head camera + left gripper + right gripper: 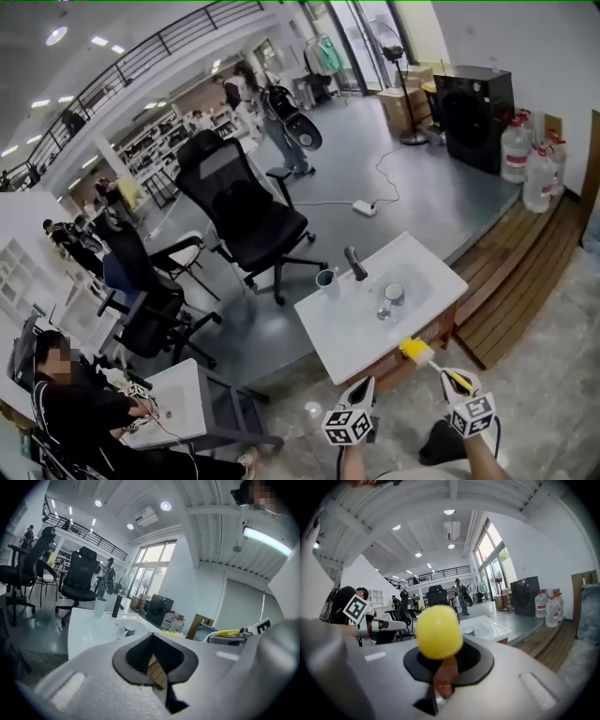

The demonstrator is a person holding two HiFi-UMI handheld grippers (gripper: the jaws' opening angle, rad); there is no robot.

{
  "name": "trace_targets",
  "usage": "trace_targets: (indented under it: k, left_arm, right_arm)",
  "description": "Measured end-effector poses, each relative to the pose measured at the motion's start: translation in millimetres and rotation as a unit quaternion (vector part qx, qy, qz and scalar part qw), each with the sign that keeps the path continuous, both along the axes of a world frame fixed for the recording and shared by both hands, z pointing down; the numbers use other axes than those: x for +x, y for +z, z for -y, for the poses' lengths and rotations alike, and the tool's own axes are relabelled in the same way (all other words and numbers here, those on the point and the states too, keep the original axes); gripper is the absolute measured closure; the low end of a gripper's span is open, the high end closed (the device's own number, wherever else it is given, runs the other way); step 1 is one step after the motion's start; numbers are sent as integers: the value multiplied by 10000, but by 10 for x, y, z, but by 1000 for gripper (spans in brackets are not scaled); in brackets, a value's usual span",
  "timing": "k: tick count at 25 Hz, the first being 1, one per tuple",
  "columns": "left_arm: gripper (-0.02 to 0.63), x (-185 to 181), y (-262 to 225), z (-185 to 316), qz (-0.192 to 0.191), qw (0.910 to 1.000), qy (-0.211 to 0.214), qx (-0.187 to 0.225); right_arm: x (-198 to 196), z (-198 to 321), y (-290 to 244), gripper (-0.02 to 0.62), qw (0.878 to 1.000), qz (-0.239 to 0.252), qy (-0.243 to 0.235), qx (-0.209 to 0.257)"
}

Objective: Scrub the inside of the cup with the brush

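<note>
Closest to me: left gripper (364, 388) fully closed, holds nothing; right gripper (450, 377) clamps brush (415, 352). Target cup (393, 298) sits in sink (342, 333), 11 o'clock from brush head. Risk, as I judge: cup loose, brush push tips it if I not steady it first.

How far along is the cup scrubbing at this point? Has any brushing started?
Done: the brush is picked up, clamped in the right gripper.
In hand: both grippers hang short of the sink, and the left gripper is shut and empty.
Left: the basin cup and the rim cup beside the faucet both stand untouched. The brush is in neither, so all scrubbing remains.
</note>
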State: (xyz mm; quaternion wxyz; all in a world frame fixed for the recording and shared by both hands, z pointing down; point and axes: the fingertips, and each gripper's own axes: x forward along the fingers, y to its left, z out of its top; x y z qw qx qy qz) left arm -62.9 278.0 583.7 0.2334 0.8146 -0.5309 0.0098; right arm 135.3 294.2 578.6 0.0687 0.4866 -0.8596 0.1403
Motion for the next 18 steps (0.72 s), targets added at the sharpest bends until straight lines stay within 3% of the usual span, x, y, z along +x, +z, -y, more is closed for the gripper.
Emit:
trace_targets:
  k: [7, 18]
  left_arm:
    - [600, 322, -477, 748, -123, 9999, -76, 81]
    - [600, 514, -352, 1319, 355, 9991, 130, -177]
  right_arm:
    - [397, 769, -340, 558, 9995, 281, -144, -1]
    - [782, 1277, -117, 558, 9993, 189, 51, -329]
